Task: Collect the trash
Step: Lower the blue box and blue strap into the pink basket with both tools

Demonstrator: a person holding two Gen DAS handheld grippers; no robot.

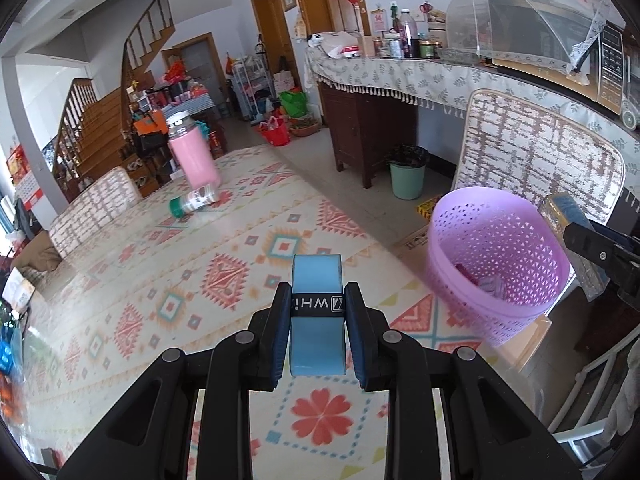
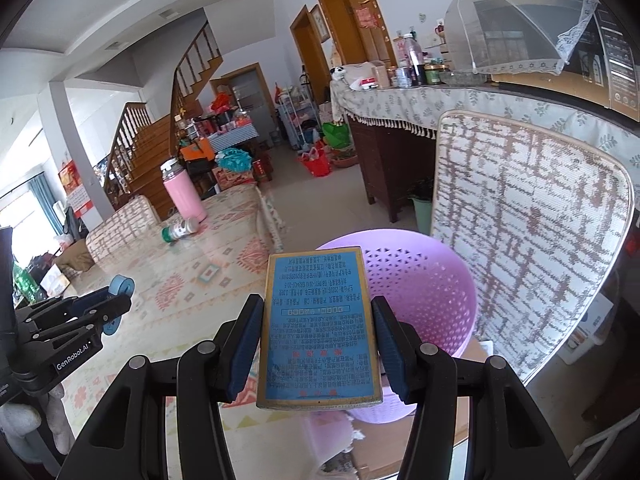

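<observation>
My left gripper (image 1: 317, 306) is shut on a light blue roll with a black band (image 1: 317, 312), held above the patterned tablecloth. The purple perforated basket (image 1: 504, 236) stands to its right at the table's edge, with a few scraps at its bottom. My right gripper (image 2: 318, 330) is shut on a flat blue box with a gold rim (image 2: 318, 328), just in front of the purple basket (image 2: 424, 276). In the right wrist view the left gripper (image 2: 108, 300) with its blue roll (image 2: 120, 286) shows at the left. The right gripper's box (image 1: 568, 216) shows beyond the basket in the left wrist view.
A pink flask (image 1: 194, 156) stands at the table's far end with a green-capped bottle (image 1: 194, 202) lying beside it. A chair back with a woven cushion (image 2: 528, 240) rises right behind the basket. A green bin (image 1: 408, 178) sits on the floor by a dark cabinet.
</observation>
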